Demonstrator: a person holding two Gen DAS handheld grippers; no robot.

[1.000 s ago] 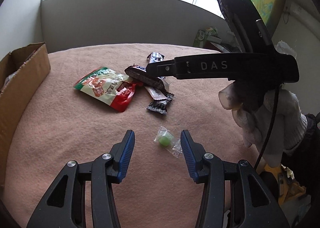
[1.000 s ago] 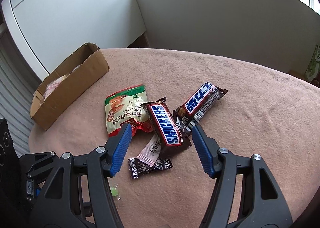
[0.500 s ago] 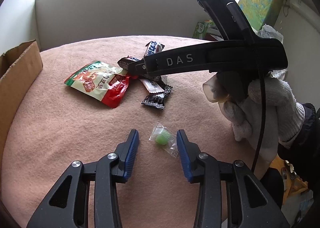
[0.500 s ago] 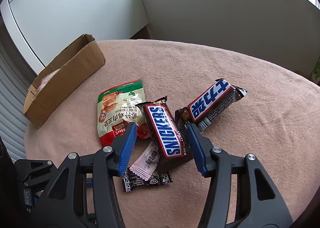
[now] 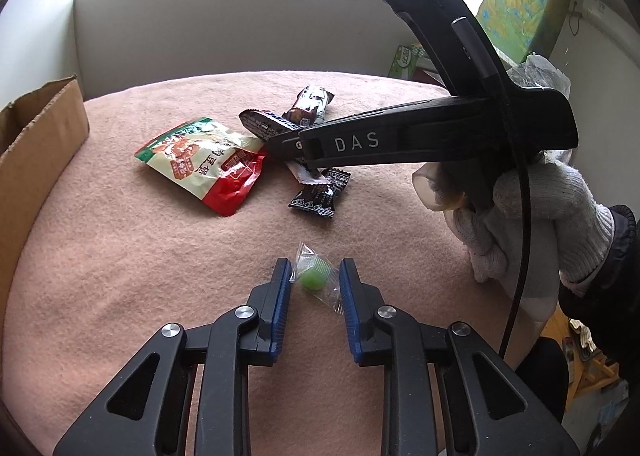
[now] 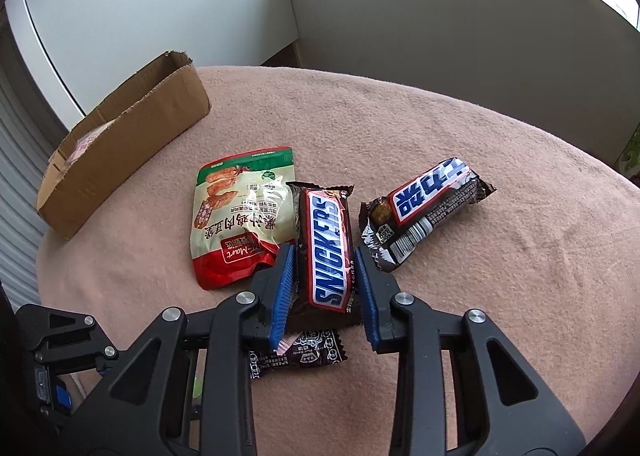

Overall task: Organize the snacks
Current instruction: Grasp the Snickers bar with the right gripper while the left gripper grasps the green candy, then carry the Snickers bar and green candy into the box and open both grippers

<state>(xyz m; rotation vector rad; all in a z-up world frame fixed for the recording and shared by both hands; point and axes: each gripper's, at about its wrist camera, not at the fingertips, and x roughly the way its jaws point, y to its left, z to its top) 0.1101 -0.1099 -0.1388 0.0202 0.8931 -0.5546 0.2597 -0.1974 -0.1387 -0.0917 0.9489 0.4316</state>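
fingers [image 6: 286,280] flanking brown snickers bar [image 6: 326,252]

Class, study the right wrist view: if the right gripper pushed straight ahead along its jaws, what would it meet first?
The right gripper would probably meet the brown Snickers bar first: it already lies between the open jaws. Whether they touch it yet is unclear.

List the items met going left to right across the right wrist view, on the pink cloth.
Brown cardboard box → green-and-red snack pouch → brown Snickers bar between the right hand-held gripper fingers → second Snickers bar with blue Chinese lettering.
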